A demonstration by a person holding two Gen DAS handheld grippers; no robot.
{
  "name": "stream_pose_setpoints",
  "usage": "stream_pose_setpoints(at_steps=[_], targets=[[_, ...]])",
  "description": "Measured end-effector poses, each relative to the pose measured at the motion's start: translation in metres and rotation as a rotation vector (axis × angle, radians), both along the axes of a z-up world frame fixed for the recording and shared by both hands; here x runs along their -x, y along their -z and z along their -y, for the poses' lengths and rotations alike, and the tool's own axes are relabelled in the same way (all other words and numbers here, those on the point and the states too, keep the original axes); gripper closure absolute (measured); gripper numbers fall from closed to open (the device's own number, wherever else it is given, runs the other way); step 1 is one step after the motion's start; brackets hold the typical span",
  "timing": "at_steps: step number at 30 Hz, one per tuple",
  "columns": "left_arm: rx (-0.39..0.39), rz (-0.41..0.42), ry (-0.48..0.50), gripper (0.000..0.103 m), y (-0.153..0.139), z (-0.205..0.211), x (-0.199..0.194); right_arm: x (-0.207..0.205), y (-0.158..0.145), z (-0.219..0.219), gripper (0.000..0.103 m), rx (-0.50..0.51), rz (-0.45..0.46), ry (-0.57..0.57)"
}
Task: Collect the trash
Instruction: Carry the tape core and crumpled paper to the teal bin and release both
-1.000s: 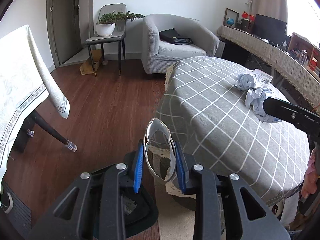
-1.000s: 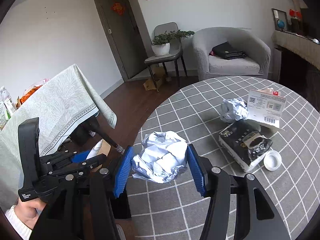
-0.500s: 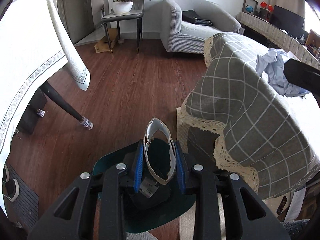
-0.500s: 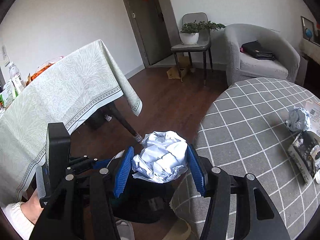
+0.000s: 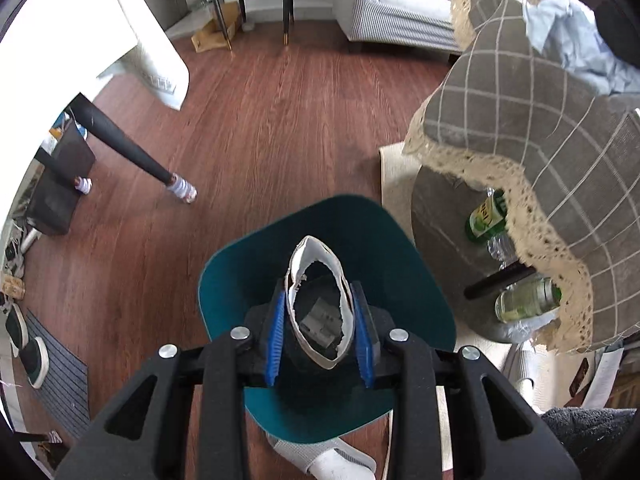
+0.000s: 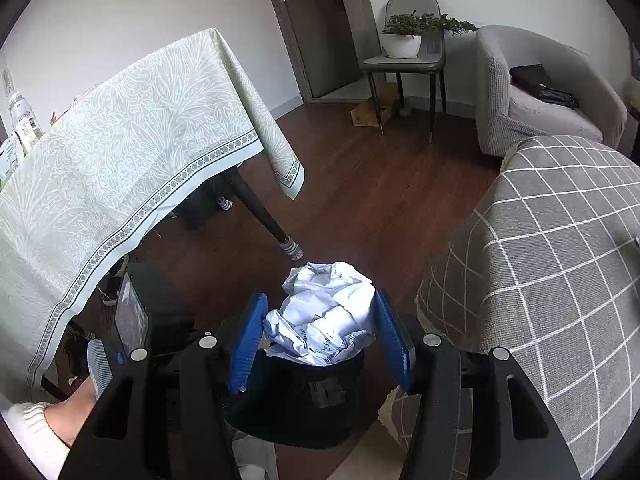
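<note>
Your left gripper (image 5: 320,326) pinches a squashed cardboard tube (image 5: 318,304), white outside and torn at the rim, its blue pads tight on both sides; the jaws have only just eased a touch, tube between them. It hangs right above the teal trash bin (image 5: 400,264), whose dark inside shows through the tube. Left of the bin: a wooden floor (image 5: 280,120) and a black table leg (image 5: 120,140). Right of the bin: the grey checked tablecloth (image 5: 520,120) with lace hem, bottles (image 5: 486,216) under it.

Your right gripper (image 6: 322,336) holds a crumpled paper ball (image 6: 324,312), jaws mid-wide, pads pressing its sides. The ball sits directly over the bin (image 6: 296,396), seen dark here. Left of the bin: your hand (image 6: 76,400) on the other tool and a pale green tablecloth (image 6: 120,140). Right of it: the checked cloth (image 6: 560,260).
</note>
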State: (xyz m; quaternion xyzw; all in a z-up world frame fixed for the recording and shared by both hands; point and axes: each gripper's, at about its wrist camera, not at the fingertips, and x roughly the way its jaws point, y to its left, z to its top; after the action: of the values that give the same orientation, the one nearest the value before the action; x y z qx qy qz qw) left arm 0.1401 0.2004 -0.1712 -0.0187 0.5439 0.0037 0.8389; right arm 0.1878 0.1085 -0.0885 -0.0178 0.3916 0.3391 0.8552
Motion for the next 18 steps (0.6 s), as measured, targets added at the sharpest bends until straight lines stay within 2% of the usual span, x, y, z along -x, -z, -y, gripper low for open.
stream_pose_setpoints(at_steps=[2, 3, 7, 12, 18], targets=[[0.008, -0.023, -0.004, 0.068, 0.008, -0.006, 0.003, -0.001, 0.004, -0.008, 0.047, 0.011, -0.011, -0.009], [0.007, -0.031, -0.004, 0.061, 0.011, -0.008, 0.004, -0.002, 0.007, -0.012, 0.047, 0.018, -0.017, -0.013], [0.006, -0.036, -0.021, 0.052, 0.015, -0.018, 0.011, -0.007, 0.018, -0.022, 0.047, 0.039, -0.040, -0.018], [0.017, 0.008, -0.048, 0.040, 0.006, -0.034, 0.019, -0.012, 0.030, -0.033, 0.047, 0.053, -0.066, -0.018], [0.013, 0.093, -0.082, 0.033, -0.016, -0.053, 0.028, -0.016, 0.047, -0.046, 0.047, 0.072, -0.108, -0.029]])
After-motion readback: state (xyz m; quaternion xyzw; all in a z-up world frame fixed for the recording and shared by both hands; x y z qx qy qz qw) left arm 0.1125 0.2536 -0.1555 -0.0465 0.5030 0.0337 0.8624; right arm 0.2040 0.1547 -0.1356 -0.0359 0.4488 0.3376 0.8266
